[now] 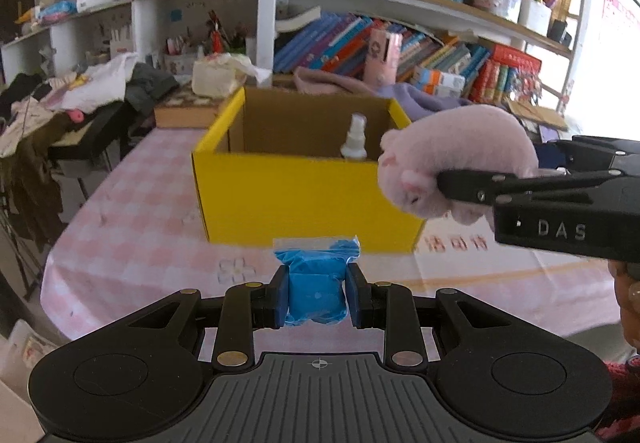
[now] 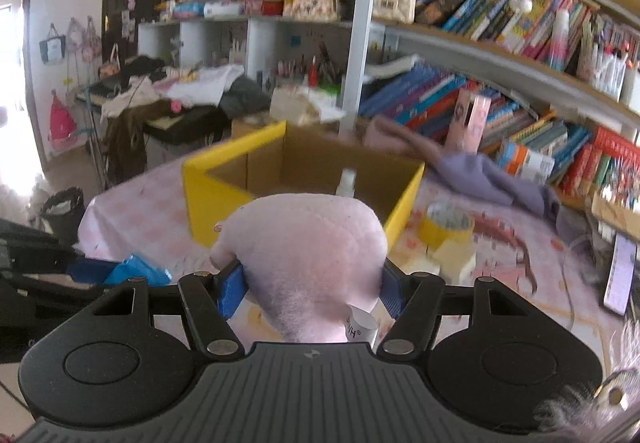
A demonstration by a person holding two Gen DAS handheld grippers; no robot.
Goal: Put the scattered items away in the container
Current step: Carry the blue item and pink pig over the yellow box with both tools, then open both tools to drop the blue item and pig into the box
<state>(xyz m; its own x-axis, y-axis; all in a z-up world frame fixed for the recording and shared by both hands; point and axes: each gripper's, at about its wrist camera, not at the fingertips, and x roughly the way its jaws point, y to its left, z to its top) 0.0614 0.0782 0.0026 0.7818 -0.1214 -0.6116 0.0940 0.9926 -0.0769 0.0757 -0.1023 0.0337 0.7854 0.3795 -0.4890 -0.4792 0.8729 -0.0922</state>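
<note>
A yellow cardboard box stands open on the pink checked tablecloth, with a white spray bottle upright inside. My left gripper is shut on a small blue plastic bag, held just in front of the box's near wall. My right gripper is shut on a pink plush toy, which hangs beside the box's right front corner. In the right wrist view the left gripper and the blue bag show at lower left.
A yellow tape roll and pale sticky-note pads lie on the table right of the box. A purple cloth lies behind them. Bookshelves run along the back; a cluttered side table stands at left.
</note>
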